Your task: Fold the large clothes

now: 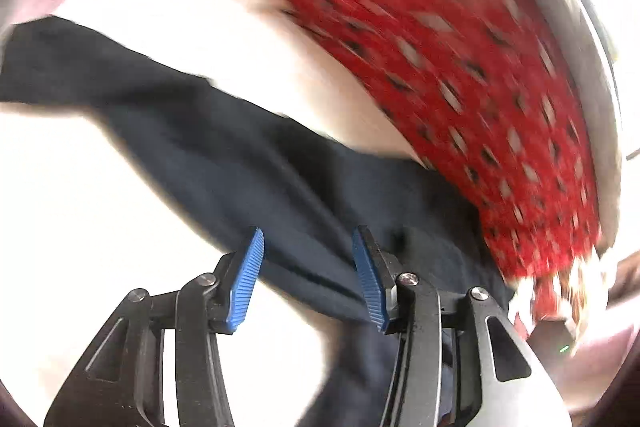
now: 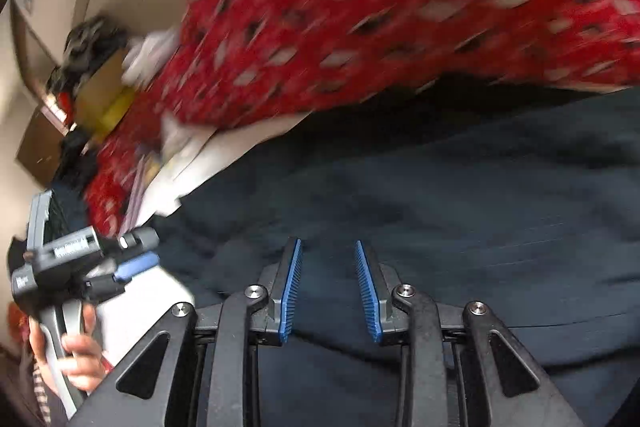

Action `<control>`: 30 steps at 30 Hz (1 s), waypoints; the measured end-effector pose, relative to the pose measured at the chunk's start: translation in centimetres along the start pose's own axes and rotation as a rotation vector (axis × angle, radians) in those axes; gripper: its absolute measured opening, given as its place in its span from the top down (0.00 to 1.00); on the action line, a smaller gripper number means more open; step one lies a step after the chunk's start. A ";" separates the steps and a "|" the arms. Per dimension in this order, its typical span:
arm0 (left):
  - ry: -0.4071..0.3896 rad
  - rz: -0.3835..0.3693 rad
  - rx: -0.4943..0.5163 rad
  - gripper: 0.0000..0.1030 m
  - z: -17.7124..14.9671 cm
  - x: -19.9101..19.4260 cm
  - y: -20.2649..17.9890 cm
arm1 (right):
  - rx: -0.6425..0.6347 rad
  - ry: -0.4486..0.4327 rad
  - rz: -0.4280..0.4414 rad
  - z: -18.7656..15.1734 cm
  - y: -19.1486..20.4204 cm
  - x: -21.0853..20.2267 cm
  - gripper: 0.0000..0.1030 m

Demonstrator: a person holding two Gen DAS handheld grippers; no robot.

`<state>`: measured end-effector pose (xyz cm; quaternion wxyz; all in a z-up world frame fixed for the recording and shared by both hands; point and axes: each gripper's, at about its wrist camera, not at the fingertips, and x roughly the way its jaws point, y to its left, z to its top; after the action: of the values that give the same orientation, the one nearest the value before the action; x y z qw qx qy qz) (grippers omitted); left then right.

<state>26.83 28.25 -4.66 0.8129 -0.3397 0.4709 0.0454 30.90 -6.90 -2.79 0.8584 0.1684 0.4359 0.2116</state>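
A dark navy garment [image 1: 248,147] lies spread on a white surface [image 1: 80,207]. My left gripper [image 1: 307,247] is open, its blue pads either side of a fold of the navy cloth, not closed on it. In the right wrist view the same navy garment [image 2: 460,207] fills the lower frame, and my right gripper [image 2: 327,259] is open just above it. My left gripper [image 2: 120,259] also shows at the left of that view, held by a hand. Both views are motion-blurred.
A red blanket with white and black diamond marks [image 1: 460,67] lies beyond the garment and also shows in the right wrist view [image 2: 380,7]. A cardboard box with clutter [image 2: 100,83] stands at the far left by a wall.
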 end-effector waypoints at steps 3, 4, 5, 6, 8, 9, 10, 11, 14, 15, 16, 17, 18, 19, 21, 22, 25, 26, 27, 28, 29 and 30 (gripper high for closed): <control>-0.015 0.048 -0.113 0.57 3.1 -1.2 5.8 | -0.017 0.090 -0.018 -2.5 1.7 4.6 0.70; -0.021 0.062 -0.150 0.57 3.9 -1.4 7.3 | -0.045 0.023 -0.017 -3.3 1.8 5.0 0.70; -0.027 0.062 -0.184 0.57 4.7 -1.5 8.7 | -0.068 -0.033 -0.013 -3.7 1.8 4.8 0.70; -0.029 0.055 -0.215 0.57 5.4 -1.5 9.7 | -0.086 -0.057 -0.012 -4.2 1.8 4.8 0.70; -0.018 0.033 -0.257 0.57 6.6 -0.9 10.5 | -0.072 -0.066 0.000 -4.5 1.7 4.4 0.70; -0.013 0.021 -0.271 0.57 7.2 -0.4 10.5 | -0.069 -0.063 0.003 -4.3 1.7 4.6 0.70; -0.010 0.004 -0.279 0.57 7.7 0.2 10.0 | -0.069 -0.064 0.004 -4.3 1.8 4.7 0.70; -0.007 -0.004 -0.277 0.57 7.9 0.7 9.3 | -0.070 -0.066 0.003 -4.2 1.6 4.4 0.70; 0.012 0.004 -0.258 0.52 8.9 2.6 7.3 | -0.074 -0.071 0.001 -4.2 1.8 4.6 0.70; 0.016 0.035 -0.249 0.49 9.4 3.4 6.5 | -0.074 -0.072 0.001 -4.2 1.9 4.8 0.70; 0.015 0.074 -0.244 0.49 9.8 4.1 6.0 | -0.075 -0.073 0.001 -4.4 1.3 4.5 0.70; 0.017 0.118 -0.241 0.49 10.2 4.7 6.2 | -0.075 -0.074 0.001 -4.4 1.1 4.3 0.70; 0.027 0.156 -0.234 0.51 10.4 5.4 6.2 | -0.074 -0.074 0.002 -4.5 0.7 4.1 0.70; 0.049 0.205 -0.216 0.61 10.5 6.1 6.2 | -0.073 -0.075 0.004 -4.5 0.7 4.1 0.70; 0.044 0.236 -0.173 1.00 10.3 5.5 6.0 | -0.074 -0.077 0.003 -4.5 0.9 4.3 0.70; 0.022 0.214 -0.158 1.00 9.9 4.3 5.9 | -0.075 -0.078 0.003 -4.5 1.0 4.4 0.70; -0.068 0.232 -0.103 1.00 8.1 0.0 6.1 | -0.072 -0.080 0.008 -4.5 1.0 4.4 0.70; -0.093 0.245 -0.075 1.00 7.4 -1.5 6.5 | -0.070 -0.081 0.011 -4.5 1.0 4.4 0.70; -0.101 0.293 -0.060 1.00 6.8 -2.4 7.3 | -0.069 -0.082 0.013 -4.5 1.0 4.4 0.70; -0.103 0.319 -0.073 1.00 6.3 -3.1 8.6 | -0.069 -0.083 0.013 -4.5 1.0 4.3 0.70; -0.085 0.276 -0.110 1.00 5.9 -3.8 10.5 | -0.069 -0.084 0.014 -4.6 1.0 4.3 0.70; -0.062 0.217 -0.147 1.00 5.7 -4.1 12.0 | -0.069 -0.084 0.014 -4.6 1.0 4.3 0.70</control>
<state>24.04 41.84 -5.64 0.7902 -0.3442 0.4749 0.1779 29.24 -3.40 -7.83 0.8797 0.1505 0.3910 0.2251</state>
